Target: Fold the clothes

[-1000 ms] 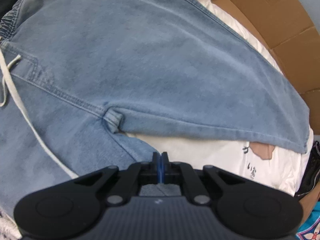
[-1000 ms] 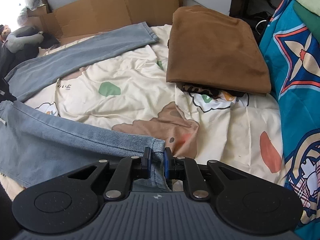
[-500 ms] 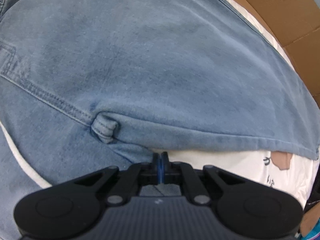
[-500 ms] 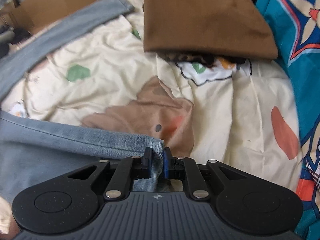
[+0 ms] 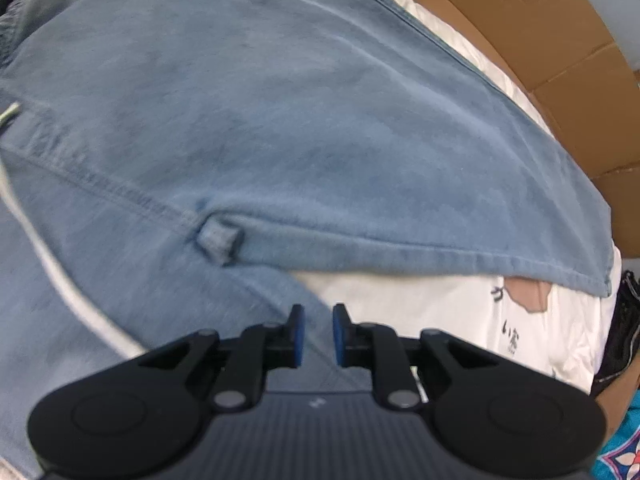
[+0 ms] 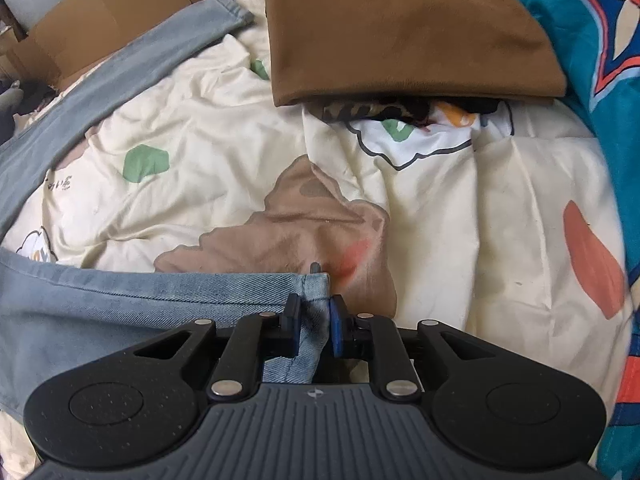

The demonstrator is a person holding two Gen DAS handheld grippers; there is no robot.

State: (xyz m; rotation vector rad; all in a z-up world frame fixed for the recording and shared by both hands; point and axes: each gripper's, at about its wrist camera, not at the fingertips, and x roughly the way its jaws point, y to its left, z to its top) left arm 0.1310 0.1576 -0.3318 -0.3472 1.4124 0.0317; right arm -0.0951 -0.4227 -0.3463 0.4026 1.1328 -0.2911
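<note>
Light blue jeans (image 5: pixel 280 120) lie spread on the patterned bed sheet (image 5: pixel 460 312), with a white drawstring (image 5: pixel 60 280) trailing at the left. My left gripper (image 5: pixel 316 336) hovers just below the crotch seam (image 5: pixel 218 240). Its jaws are opening, with denim under them and nothing pressed between the pads. In the right wrist view the near jeans leg (image 6: pixel 120 308) ends in a hem (image 6: pixel 316 284). That hem is bunched between the pads of my right gripper (image 6: pixel 313 324), whose jaws are starting to open low over the sheet. The far leg (image 6: pixel 132 68) stretches off to the back.
A folded brown garment (image 6: pixel 400 28) lies at the back of the cream sheet (image 6: pixel 200 120) on top of other patterned clothes. Teal patterned cloth (image 6: pixel 580 20) rises along the right side. Cardboard (image 5: pixel 540 40) borders the far edge of the bed.
The left jaws were shut and now stand apart. The right gripper has sunk toward the sheet with the hem between its pads, and those pads stand slightly wider.
</note>
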